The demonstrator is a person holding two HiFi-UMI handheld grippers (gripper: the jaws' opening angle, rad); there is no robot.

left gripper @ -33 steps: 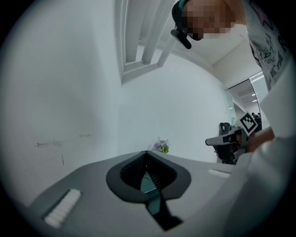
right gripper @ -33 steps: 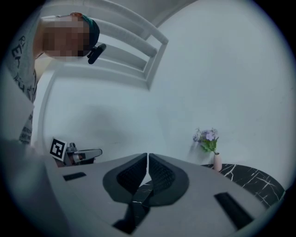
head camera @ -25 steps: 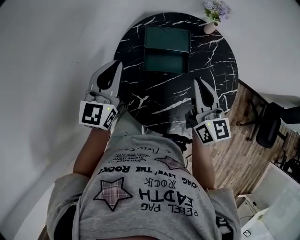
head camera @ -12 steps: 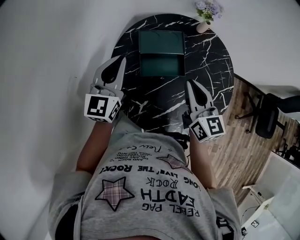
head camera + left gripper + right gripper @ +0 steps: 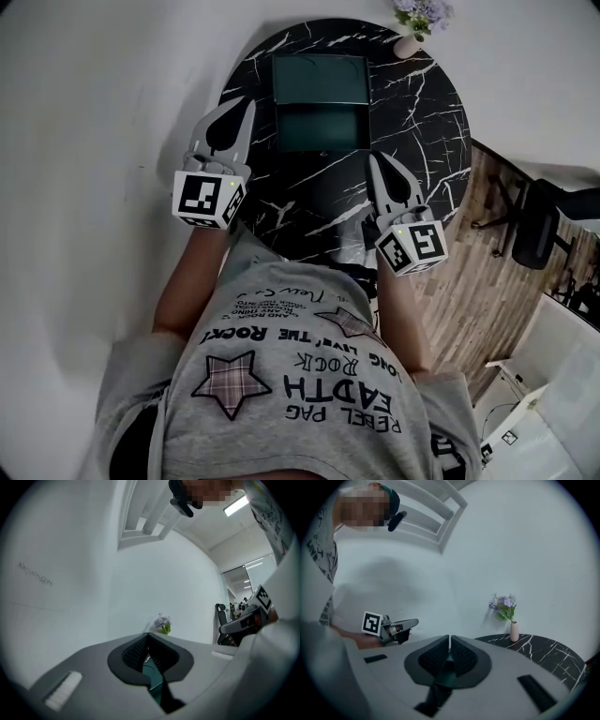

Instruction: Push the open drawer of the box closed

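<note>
A dark green box point(image 5: 320, 79) stands at the far side of the round black marble table point(image 5: 427, 112). Its open drawer point(image 5: 320, 128) sticks out toward me. My left gripper point(image 5: 247, 106) is shut and empty, its tips just left of the drawer's left side and apart from it. Shut and empty too, my right gripper point(image 5: 373, 158) hovers near the drawer's front right corner. In the left gripper view the jaws point(image 5: 149, 635) meet, with the green box point(image 5: 153, 673) showing below them. The right gripper view shows its tips point(image 5: 449, 637) closed.
A small vase of purple flowers point(image 5: 412, 37) stands at the table's far right rim, also seen as the vase point(image 5: 513, 631). A black office chair point(image 5: 537, 234) sits on the wood floor to the right. White floor lies to the left of the table.
Both grippers have moved forward over the table toward the box. The left tips now reach beside the drawer, and the right tips are close to its front corner.
</note>
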